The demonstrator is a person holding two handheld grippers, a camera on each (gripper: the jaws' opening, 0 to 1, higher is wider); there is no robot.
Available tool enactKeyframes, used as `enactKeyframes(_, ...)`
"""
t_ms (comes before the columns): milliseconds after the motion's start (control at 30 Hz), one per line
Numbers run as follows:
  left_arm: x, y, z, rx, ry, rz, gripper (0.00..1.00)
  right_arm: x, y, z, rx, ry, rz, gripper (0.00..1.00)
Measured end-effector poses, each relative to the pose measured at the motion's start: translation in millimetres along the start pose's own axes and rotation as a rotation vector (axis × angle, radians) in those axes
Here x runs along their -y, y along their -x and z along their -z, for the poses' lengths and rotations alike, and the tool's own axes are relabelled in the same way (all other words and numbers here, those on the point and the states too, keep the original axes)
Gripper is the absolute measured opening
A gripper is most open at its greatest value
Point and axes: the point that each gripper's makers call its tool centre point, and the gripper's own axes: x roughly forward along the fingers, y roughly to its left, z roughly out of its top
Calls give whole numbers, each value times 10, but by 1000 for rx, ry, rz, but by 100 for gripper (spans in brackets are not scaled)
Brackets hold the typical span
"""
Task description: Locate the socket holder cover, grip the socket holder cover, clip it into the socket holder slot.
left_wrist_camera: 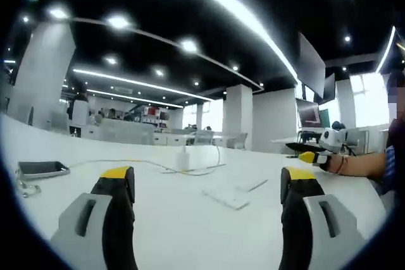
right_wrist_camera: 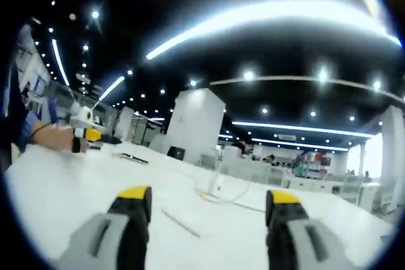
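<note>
A broad white surface (left_wrist_camera: 190, 219) fills the lower frame under a dark ceiling with strip lights. On it, centre-right in the left gripper view, lies one flat white socket holder cover (left_wrist_camera: 226, 196), beside one charger (left_wrist_camera: 183, 159) and one phone (left_wrist_camera: 43, 169) at left. Both the left tool (left_wrist_camera: 207, 184) and right tool (right_wrist_camera: 207, 202) are spread, holding nothing.

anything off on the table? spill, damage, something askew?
Nothing stands out. The white table carries a flat white plate piece, a charger with its cable and a phone, all lying flat. Both claws, left and right, are open and empty.
</note>
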Motion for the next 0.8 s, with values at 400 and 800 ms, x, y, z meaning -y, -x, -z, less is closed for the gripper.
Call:
enactKeyframes(400, 27, 8, -87, 80, 45, 18, 95, 135, 53, -81, 54, 17, 97, 95)
enactKeyframes(800, 99, -28, -8, 44, 71, 54, 95, 169, 44, 37, -9, 21, 110, 95)
